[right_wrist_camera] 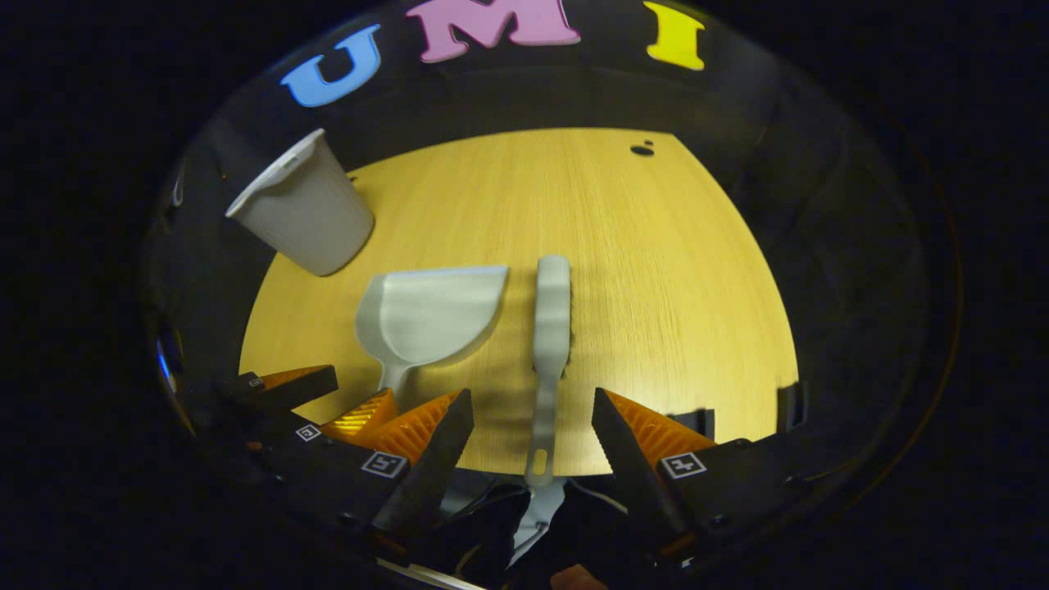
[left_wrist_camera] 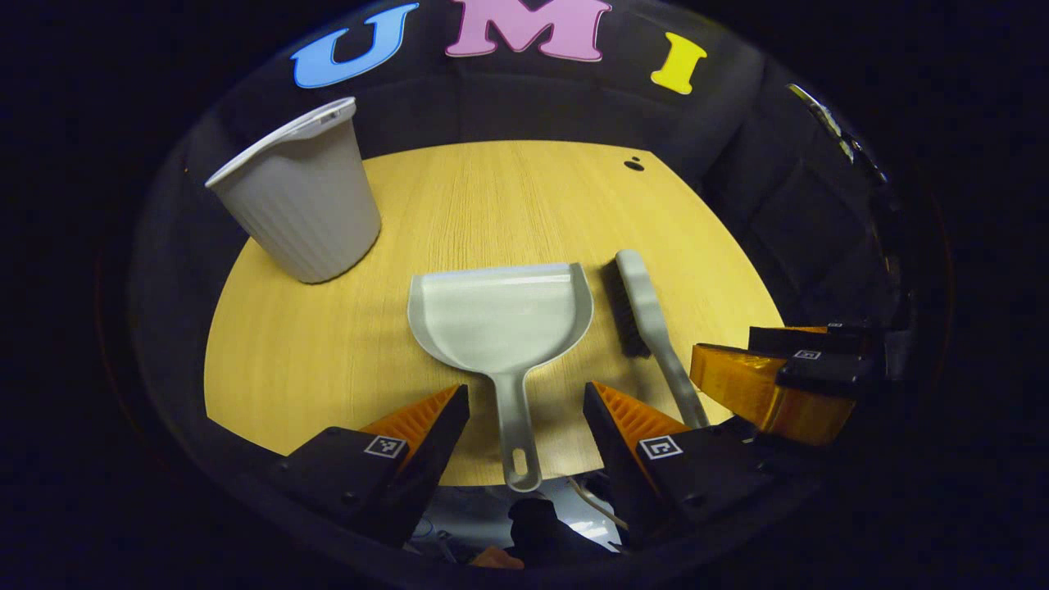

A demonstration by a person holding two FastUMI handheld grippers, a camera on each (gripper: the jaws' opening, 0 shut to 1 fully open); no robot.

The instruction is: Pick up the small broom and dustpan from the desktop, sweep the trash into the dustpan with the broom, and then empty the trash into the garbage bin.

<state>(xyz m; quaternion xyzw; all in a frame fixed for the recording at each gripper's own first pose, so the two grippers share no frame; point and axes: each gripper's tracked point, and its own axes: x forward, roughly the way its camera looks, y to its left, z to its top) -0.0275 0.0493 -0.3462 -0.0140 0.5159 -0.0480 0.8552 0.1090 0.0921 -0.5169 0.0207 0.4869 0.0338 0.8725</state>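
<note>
Jaws, left gripper [left_wrist_camera: 524, 410]: we record them spread wide, nothing between the pads, one finger either side of the dustpan's handle without touching it.

Left gripper view, items:
- Dustpan [left_wrist_camera: 500, 319], grey, flat on the wooden tabletop [left_wrist_camera: 279, 360], mouth facing away, handle end overhanging the near edge.
- Small broom [left_wrist_camera: 651, 328], grey back with dark bristles, lying just beside the dustpan on its right, apart from it.
- Garbage bin [left_wrist_camera: 303, 197], grey and ribbed, upright at the far left, well apart from both tools.
- Right gripper [left_wrist_camera: 778, 381], near the broom's handle end.
- A small dark spot [left_wrist_camera: 633, 164] at the far edge.

Jaws, right gripper [right_wrist_camera: 533, 434]: likewise wide, holding nothing, straddling the broom's handle.

Right gripper view, items:
- Small broom [right_wrist_camera: 551, 328], lengthwise between the fingers, handle tip past the tabletop [right_wrist_camera: 680, 295] edge.
- Dustpan [right_wrist_camera: 430, 315], just left of the broom.
- Garbage bin [right_wrist_camera: 307, 213], far left.
- Left gripper [right_wrist_camera: 328, 410], covering the dustpan's handle.

We see nothing lying across either handle.
</note>
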